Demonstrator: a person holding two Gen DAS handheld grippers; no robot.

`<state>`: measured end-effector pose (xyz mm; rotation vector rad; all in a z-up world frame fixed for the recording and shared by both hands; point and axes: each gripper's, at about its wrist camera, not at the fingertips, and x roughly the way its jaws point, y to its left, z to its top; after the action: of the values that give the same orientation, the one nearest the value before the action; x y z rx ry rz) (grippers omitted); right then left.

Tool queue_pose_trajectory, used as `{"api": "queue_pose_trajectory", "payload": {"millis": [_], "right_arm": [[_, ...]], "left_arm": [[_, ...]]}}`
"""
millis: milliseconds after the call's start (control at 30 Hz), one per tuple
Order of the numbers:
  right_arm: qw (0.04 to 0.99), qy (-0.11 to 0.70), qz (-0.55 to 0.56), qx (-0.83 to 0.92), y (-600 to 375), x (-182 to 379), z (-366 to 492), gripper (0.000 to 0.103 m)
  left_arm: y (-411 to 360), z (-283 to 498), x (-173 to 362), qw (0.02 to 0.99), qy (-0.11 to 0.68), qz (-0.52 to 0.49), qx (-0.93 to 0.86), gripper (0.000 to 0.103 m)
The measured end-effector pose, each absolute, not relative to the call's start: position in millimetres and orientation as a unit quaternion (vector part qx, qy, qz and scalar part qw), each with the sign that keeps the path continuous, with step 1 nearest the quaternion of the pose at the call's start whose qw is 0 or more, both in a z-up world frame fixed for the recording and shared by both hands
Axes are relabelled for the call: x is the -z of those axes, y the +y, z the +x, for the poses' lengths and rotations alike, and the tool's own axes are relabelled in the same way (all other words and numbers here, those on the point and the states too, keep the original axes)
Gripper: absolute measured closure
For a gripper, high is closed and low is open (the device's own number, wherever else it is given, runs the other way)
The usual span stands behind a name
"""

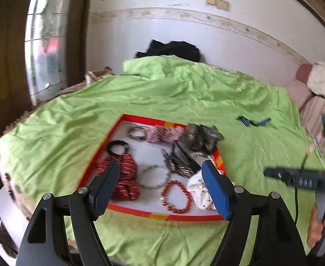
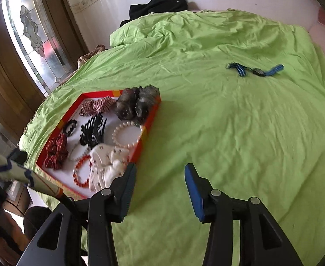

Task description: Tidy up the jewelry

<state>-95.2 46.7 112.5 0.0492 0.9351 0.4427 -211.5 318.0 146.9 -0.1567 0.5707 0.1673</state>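
- Green bedspread (image 2: 229, 122) is seen covering the bed; wide bare cloth lies right of the tray up to the wall.
- One red-rimmed tray (image 2: 148, 122) is set near the bed's left edge, holding the jewelry.
- Both the left gripper (image 1: 160, 177) above the tray and the right gripper (image 2: 160, 177) beside it are seen with jaws apart, empty.
- Counted inside: one pearl bracelet (image 2: 127, 134), one red bead bracelet (image 1: 176, 196).
- One blue strap (image 2: 254, 69) lies well apart.

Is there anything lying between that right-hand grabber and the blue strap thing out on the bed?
Nothing visible. Between the open, empty right gripper and the blue strap lies only bare, wrinkled green sheet. The red tray of jewelry sits off to the left, clear of that path.
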Motion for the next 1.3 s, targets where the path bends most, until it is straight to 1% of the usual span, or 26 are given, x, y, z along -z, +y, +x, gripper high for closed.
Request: {"api": "queue_pose_trajectory", "payload": {"millis": [133,200,300,467,600,967,1300], "right_arm": [[0.867,0.446,0.030,-0.219,40,-111,-107,0.054],[0.867,0.443,0.028,-0.226,43,-111,-112,0.054],[0.865,0.439,0.020,-0.241,56,-112,-117,0.054],[0.860,0.436,-0.007,-0.266,83,-111,-128,0.054],[0.857,0.436,-0.025,-0.273,94,-107,-136,0.054],[0.851,0.459,-0.020,-0.255,88,-90,-136,0.054],[0.852,0.458,-0.028,-0.254,96,-87,-133,0.054]], "left_arm": [[329,-224,-165,0.953,0.267,-0.086,-0.114,0.027],[333,-232,-173,0.953,0.259,-0.083,-0.134,0.025],[335,-240,-179,0.952,0.252,-0.077,-0.155,0.022],[333,-247,-185,0.950,0.248,-0.067,-0.179,0.021],[331,-246,-186,0.949,0.244,-0.055,-0.190,0.016],[319,-225,-159,0.932,0.318,-0.050,-0.168,0.016],[312,-216,-146,0.923,0.352,-0.055,-0.148,0.016]]}}
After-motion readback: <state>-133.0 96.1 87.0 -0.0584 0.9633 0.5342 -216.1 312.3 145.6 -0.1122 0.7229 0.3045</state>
